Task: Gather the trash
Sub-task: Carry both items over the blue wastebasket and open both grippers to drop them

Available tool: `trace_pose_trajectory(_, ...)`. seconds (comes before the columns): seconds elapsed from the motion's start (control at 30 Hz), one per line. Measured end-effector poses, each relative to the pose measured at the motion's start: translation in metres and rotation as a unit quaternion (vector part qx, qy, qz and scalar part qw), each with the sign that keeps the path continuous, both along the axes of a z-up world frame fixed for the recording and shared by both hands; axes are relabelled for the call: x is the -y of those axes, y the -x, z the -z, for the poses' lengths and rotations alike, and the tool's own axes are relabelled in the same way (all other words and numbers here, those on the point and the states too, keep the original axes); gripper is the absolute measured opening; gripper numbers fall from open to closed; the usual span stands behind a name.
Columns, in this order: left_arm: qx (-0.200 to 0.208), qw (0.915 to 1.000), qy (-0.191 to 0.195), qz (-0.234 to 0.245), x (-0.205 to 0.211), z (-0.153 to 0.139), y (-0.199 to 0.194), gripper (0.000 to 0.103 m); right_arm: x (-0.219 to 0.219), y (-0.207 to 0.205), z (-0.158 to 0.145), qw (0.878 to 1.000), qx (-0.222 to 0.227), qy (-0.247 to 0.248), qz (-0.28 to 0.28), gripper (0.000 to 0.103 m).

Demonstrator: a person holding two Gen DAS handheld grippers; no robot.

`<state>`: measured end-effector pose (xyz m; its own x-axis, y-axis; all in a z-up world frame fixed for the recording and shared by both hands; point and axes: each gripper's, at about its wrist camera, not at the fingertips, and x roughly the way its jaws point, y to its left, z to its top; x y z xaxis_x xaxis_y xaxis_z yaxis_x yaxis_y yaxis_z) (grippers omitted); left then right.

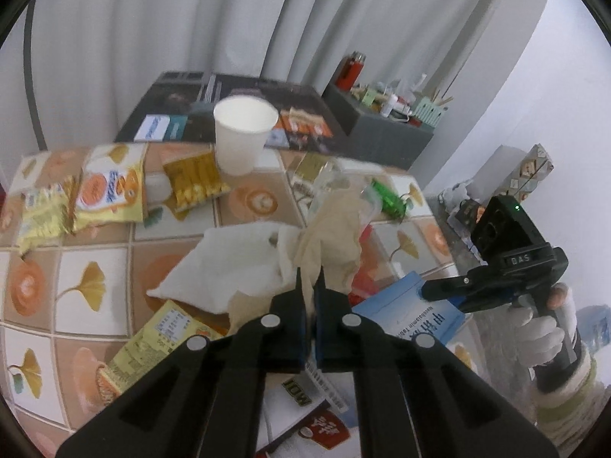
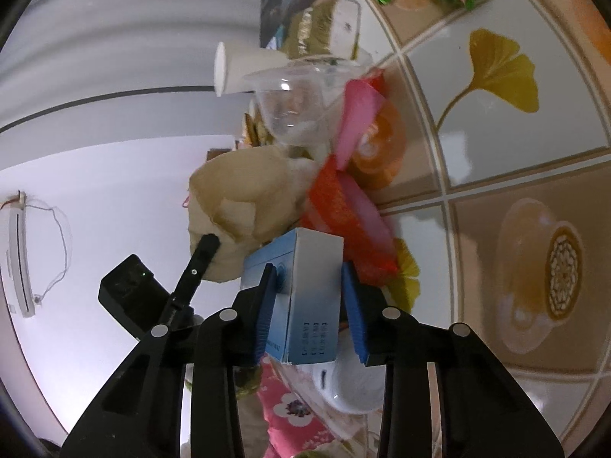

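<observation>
Right claw (image 2: 309,301) grips a blue box (image 2: 305,286), blue pads pressed to its two broad faces, at the edge of a tiled counter (image 2: 496,122) strewn with trash. The carton looks light and stiff, though thin card would likely dent under a hard squeeze; the flat sides make the surest hold. Behind it lie a crumpled tan bag (image 2: 236,206), a red wrapper (image 2: 343,213) and a clear plastic cup (image 2: 294,103), the cup likely slippery and easily crushed. The left claw (image 1: 310,278) hovers over the same heap, its jaws nearly together with only a slim gap and nothing visibly caught between them, tips just at the tan bag. A white napkin (image 1: 225,263), soft and weightless, sits beside it; a paper cup (image 1: 244,133) and yellow snack packets (image 1: 110,187) wait farther back.
</observation>
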<state>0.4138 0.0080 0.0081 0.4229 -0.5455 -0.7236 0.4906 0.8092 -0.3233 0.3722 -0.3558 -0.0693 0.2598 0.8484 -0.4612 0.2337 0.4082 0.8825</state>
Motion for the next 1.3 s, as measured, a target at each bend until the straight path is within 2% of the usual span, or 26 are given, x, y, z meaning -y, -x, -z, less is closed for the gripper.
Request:
trace_pose_trajectory(0.43, 0.065, 0.9974, 0.027, 0.014, -0.005, -0.071, 0.036, 0.003, 0.012, 0.025, -0.031, 0.998, 0.053, -0.008, 0.036, 0.032)
trace_pose_trajectory(0.63, 0.08, 0.9954, 0.042, 0.032, 0.004, -0.096, 0.058, 0.003, 0.047, 0.062, -0.041, 0.994, 0.08, -0.016, 0.075, 0.032)
trace_pose_trajectory(0.8, 0.088, 0.9934, 0.047, 0.058, 0.026, -0.11, 0.081, 0.003, 0.078, 0.102, -0.046, 0.987, 0.103, -0.018, 0.12, 0.032)
trace_pose_trajectory(0.93, 0.087, 0.9901, 0.056, 0.095, 0.061, -0.121, 0.105, 0.003, 0.109, 0.145, -0.05, 0.98, 0.115, -0.012, 0.165, 0.031)
trace_pose_trajectory(1.03, 0.089, 0.9862, 0.059, 0.127, 0.091, -0.122, 0.125, 0.003, 0.143, 0.192, -0.049, 0.97, 0.118, 0.008, 0.212, 0.031)
trace_pose_trajectory(1.17, 0.083, 0.978, 0.049, 0.185, 0.155, -0.117, 0.155, 0.003, 0.188, 0.258, -0.046, 0.954, 0.111, 0.043, 0.274, 0.031)
trace_pose_trajectory(1.3, 0.067, 0.9683, 0.03, 0.239, 0.23, -0.1, 0.185, 0.003, 0.225, 0.317, -0.028, 0.934, 0.085, 0.088, 0.335, 0.031)
